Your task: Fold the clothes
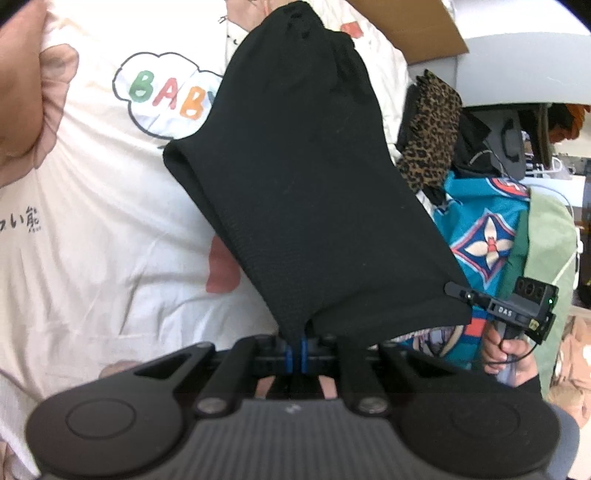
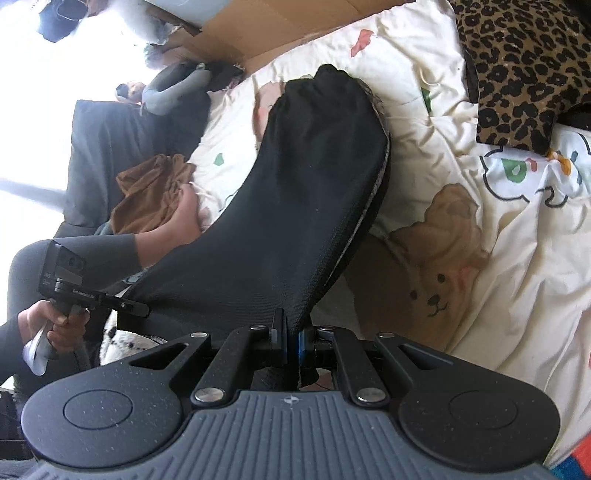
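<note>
A black garment [image 1: 303,184] hangs stretched above the bed, held at two corners. My left gripper [image 1: 297,345] is shut on one corner of it, the cloth pinched between the blue pads. The right gripper [image 1: 460,291] shows in the left wrist view clamping the other corner, a hand under it. In the right wrist view the same black garment [image 2: 295,206] runs up from my right gripper [image 2: 291,341], shut on its edge. The left gripper [image 2: 138,308] appears there at the garment's left corner. The garment's far end droops toward the bedding.
A cream quilt [image 1: 92,221] with bear and "BABY" prints covers the bed. A leopard-print cloth [image 2: 524,70] and a teal patterned garment [image 1: 487,236] lie at its side. A brown garment [image 2: 147,192] and cardboard [image 2: 258,33] are at the far edge.
</note>
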Demonstrator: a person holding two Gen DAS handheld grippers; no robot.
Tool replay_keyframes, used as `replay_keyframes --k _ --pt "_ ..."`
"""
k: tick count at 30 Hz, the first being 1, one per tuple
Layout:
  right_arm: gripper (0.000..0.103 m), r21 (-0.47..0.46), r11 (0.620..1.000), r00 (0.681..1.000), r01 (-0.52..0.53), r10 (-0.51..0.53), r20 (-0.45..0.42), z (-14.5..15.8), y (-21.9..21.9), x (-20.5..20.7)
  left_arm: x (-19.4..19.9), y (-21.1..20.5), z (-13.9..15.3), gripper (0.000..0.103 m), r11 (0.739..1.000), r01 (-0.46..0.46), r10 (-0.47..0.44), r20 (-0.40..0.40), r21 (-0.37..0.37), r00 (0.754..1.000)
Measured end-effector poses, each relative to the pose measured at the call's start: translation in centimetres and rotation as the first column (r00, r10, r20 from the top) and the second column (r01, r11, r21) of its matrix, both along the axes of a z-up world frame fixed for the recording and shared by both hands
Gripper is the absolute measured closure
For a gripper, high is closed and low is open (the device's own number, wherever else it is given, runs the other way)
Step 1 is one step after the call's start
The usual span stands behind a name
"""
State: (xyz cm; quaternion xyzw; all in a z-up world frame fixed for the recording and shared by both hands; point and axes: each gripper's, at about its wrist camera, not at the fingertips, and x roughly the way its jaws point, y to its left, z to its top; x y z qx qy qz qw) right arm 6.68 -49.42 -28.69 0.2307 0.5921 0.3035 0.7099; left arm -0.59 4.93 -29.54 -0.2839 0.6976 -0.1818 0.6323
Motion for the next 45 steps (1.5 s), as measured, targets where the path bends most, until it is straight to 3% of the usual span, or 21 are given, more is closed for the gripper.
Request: replay_keyframes --k 6,15,33,45 --pt "0.100 0.004 1.000 1.000 -0.020 0.020 -0.010 1.2 0.3 -1.5 -0.7 -0.7 -0.2 0.099 0.999 0.031 -0.030 -0.033 0.014 0.999" --pt "0.100 0.012 1.000 1.000 -0.002 0.002 -0.030 -0.9 1.1 -1.1 0.2 0.3 -2.7 0.099 1.000 0.002 0.000 -0.076 0.022 0.997" --pt "0.099 0.033 0.998 0.995 0.049 -0.052 0.090 -3.5 3.1 6.3 7.6 1.5 -5.8 0.099 0.998 -0.047 0.048 -0.023 0.041 0.999" --pt "0.099 -0.033 0.998 0.991 0.062 -0.057 0.122 -5.8 4.2 11.7 14.1 0.8 -7.7 0.099 0.996 -0.059 0.055 0.062 0.069 0.997"
